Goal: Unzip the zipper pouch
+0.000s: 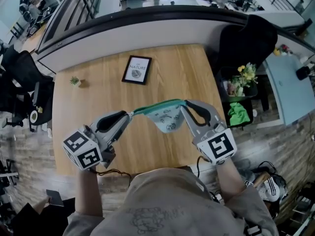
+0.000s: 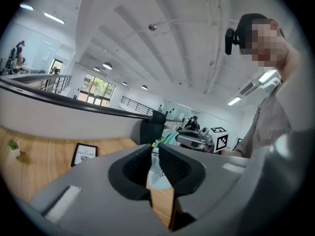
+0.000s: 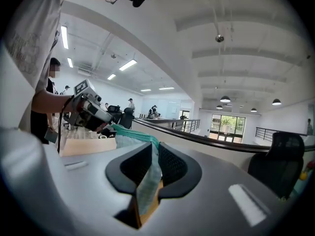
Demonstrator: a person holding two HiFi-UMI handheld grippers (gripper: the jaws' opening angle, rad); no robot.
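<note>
A pale patterned zipper pouch with a green zipper band hangs in the air over the wooden table, stretched between my two grippers. My left gripper is pinched on the band's left end; in the left gripper view its jaws meet at the tips, with the pouch beyond them. My right gripper is shut on the pouch's right end, and in the right gripper view the fabric is clamped between the pads. The zipper pull itself is too small to make out.
A framed picture lies at the table's far middle, and a tiny potted plant stands far left. A black chair and yellow flowers are off the right edge. Black office chairs stand to the left.
</note>
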